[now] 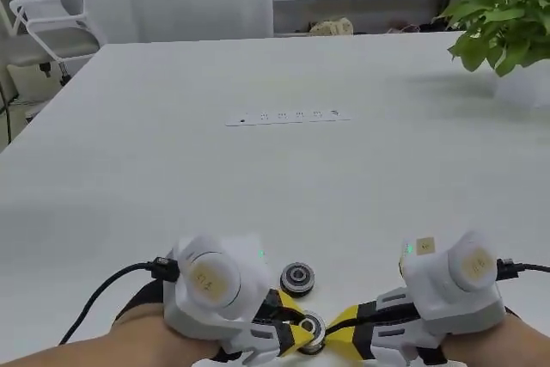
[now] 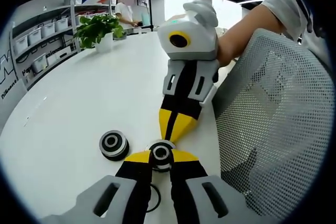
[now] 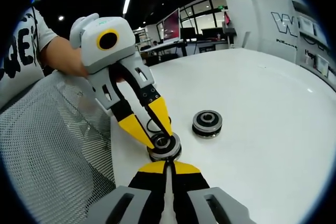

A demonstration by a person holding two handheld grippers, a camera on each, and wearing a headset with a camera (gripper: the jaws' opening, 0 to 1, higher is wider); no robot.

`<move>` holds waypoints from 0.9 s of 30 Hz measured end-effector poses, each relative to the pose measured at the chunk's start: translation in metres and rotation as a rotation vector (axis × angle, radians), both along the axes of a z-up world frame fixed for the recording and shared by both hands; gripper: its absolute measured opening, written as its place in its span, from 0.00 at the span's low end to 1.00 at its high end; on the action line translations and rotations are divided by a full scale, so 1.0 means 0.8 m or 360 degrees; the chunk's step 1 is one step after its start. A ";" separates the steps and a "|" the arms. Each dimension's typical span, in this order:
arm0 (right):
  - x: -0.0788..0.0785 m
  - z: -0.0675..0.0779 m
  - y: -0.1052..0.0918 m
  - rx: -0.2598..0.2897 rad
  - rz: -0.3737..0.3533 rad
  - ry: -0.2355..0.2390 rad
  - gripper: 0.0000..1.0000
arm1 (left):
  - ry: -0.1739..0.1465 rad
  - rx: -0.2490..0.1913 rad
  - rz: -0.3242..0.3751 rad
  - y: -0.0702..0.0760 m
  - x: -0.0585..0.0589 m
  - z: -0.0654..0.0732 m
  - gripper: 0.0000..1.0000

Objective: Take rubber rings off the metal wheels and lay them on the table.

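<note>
Two round silver metal wheels ringed in black rubber lie flat on the white table (image 1: 275,186), axles upright. The near wheel (image 2: 161,152) sits clasped between the narrow jaws of the yellow-tipped left gripper (image 2: 160,157). The yellow-tipped right gripper (image 3: 167,167) has its jaws pressed together, tips at the wheel's rim. The far wheel (image 2: 113,144) lies just beside. A loose black rubber ring (image 2: 158,199) lies beneath the left gripper.

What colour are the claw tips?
Yellow tips, black behind them; the right gripper view shows it best.

White table (image 1: 361,178), plant (image 1: 503,15), chairs (image 1: 47,30)
</note>
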State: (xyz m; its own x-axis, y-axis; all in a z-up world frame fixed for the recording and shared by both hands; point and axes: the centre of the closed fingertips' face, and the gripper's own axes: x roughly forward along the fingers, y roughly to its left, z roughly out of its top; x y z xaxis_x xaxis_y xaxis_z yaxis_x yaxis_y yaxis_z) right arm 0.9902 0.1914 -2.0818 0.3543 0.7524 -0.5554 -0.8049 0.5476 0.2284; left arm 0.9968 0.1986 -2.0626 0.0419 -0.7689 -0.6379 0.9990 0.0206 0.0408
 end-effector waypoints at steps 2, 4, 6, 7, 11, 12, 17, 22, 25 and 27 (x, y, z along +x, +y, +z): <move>0.001 0.000 -0.001 0.0024 -0.0032 0.0029 0.00 | -0.0003 0.0000 0.0004 0.000 0.000 0.000 0.07; 0.002 0.000 -0.002 0.0048 -0.0062 0.0055 0.00 | -0.0006 0.0001 0.0006 0.000 0.000 0.000 0.07; 0.003 0.000 -0.002 0.0078 -0.0100 0.0088 0.00 | -0.0010 0.0003 0.0006 0.000 0.000 0.000 0.07; 0.003 0.000 -0.002 0.0100 -0.0122 0.0111 0.00 | -0.0011 0.0005 0.0000 0.000 0.000 0.000 0.07; 0.004 0.002 -0.004 0.0184 -0.0198 0.0179 0.00 | -0.0011 0.0005 -0.0003 0.000 0.000 0.000 0.07; 0.005 0.002 -0.005 0.0205 -0.0221 0.0201 0.00 | -0.0011 0.0006 -0.0003 0.000 0.000 0.000 0.07; 0.013 0.013 -0.009 0.0381 -0.0356 0.0268 0.00 | -0.0011 0.0004 -0.0004 0.000 0.000 0.000 0.07; 0.011 0.015 -0.006 0.0395 -0.0346 0.0276 0.00 | -0.0012 0.0006 -0.0005 0.000 0.000 0.000 0.07; 0.011 0.017 -0.006 0.0429 -0.0357 0.0294 0.00 | -0.0012 0.0006 -0.0002 0.000 0.000 0.000 0.07; 0.011 0.018 -0.006 0.0438 -0.0362 0.0297 0.00 | -0.0013 0.0007 0.0000 0.000 0.000 0.000 0.07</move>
State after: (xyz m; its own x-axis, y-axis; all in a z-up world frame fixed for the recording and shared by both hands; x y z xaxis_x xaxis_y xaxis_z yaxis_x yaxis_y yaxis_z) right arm 0.9987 0.1864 -2.0675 0.4410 0.7961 -0.4145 -0.6012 0.6049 0.5221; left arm 0.9965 0.1988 -2.0627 0.0470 -0.7662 -0.6409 0.9986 0.0202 0.0491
